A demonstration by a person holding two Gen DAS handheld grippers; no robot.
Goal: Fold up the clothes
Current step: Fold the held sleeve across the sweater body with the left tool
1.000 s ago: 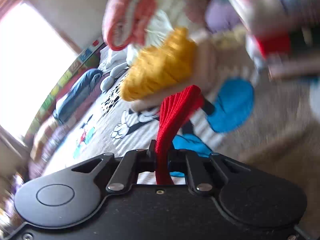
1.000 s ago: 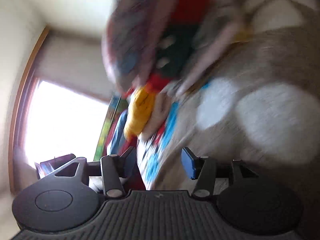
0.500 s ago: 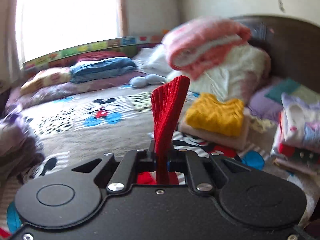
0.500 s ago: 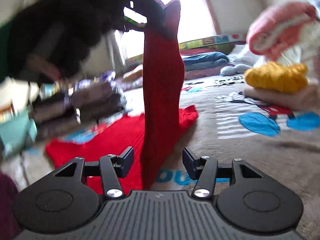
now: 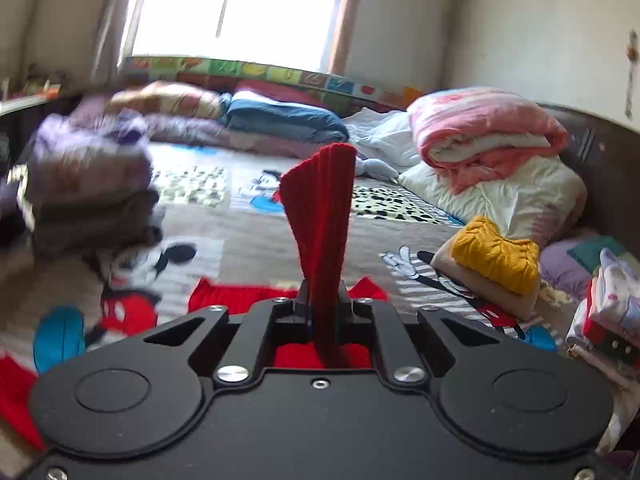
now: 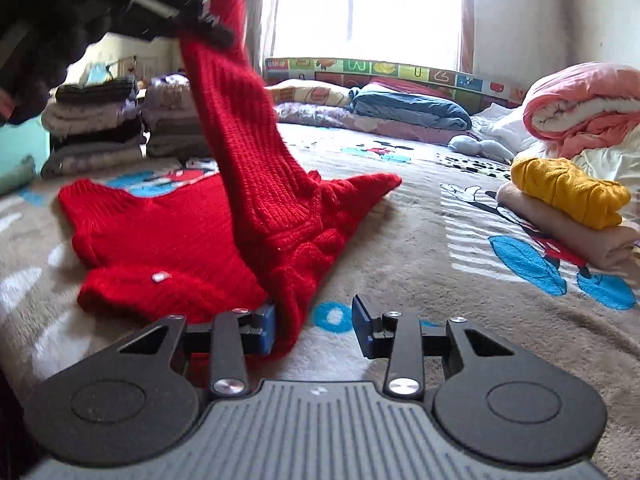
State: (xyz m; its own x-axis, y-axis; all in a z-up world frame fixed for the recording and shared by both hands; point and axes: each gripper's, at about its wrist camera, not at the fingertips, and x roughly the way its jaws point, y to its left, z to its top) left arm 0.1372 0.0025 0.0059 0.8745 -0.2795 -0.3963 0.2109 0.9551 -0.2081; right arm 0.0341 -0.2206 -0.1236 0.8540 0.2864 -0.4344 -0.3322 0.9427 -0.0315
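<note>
Between the left gripper's (image 5: 324,308) clamped fingers stands the red knit sweater's (image 6: 168,232) sleeve. The right gripper (image 6: 314,326) is closing, sweater fabric against its left finger only.

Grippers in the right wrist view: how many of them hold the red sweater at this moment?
1. The left gripper, at upper left, is shut on the red sweater and lifts its sleeve. The right gripper, at the bottom, is closing with a fold between its jaws but not yet pinched.

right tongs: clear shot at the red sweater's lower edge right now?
Probably yes. The right tongs are closing with the red sweater fabric already between them, touching the left pad; nothing blocks. The left tongs are shut on a fold held up, away from that spot.
</note>
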